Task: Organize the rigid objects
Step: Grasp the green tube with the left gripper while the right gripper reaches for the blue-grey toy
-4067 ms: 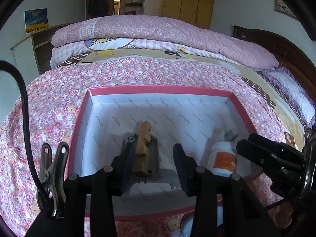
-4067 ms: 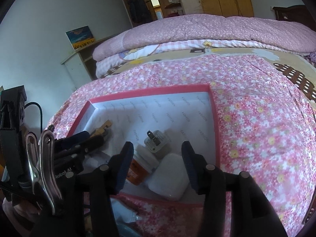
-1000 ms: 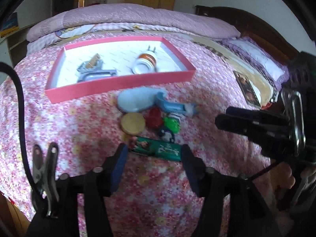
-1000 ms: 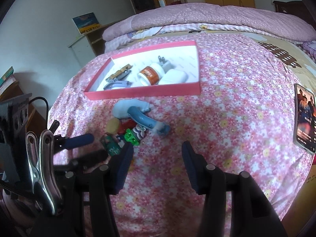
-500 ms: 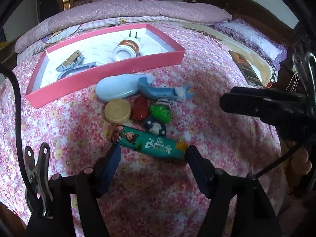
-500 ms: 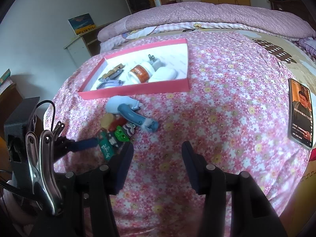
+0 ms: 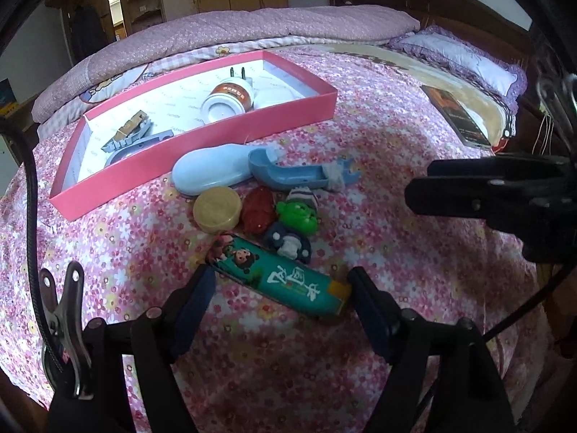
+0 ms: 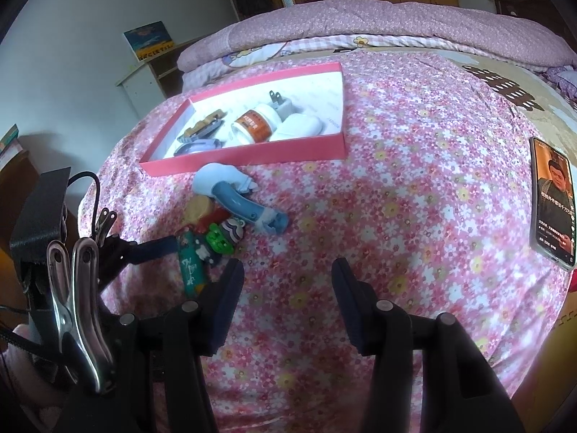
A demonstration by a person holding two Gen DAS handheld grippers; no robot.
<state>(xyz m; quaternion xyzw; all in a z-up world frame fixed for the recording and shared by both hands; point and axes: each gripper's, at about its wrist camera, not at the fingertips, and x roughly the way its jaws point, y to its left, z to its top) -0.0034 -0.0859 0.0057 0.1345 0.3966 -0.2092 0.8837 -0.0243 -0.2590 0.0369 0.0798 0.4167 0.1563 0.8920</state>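
The left tongs (image 7: 279,285) have just been widening and now straddle the teal tube (image 7: 277,277) lengthwise on the bed (image 7: 396,166), pads not yet pressing. The right tongs (image 8: 286,270) hang open and empty. Beyond the remaining toys, the pink box (image 7: 202,144) awaits; a grasp looks imminent.

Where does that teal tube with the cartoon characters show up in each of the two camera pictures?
Left wrist view: the teal tube lies low in the middle, crosswise between the left gripper's open fingers.
Right wrist view: the same tube sits at lower left, seen end-on, beside a blue finger reaching in from the left.
Shared landmark: the pink box lies beyond the tube in both.
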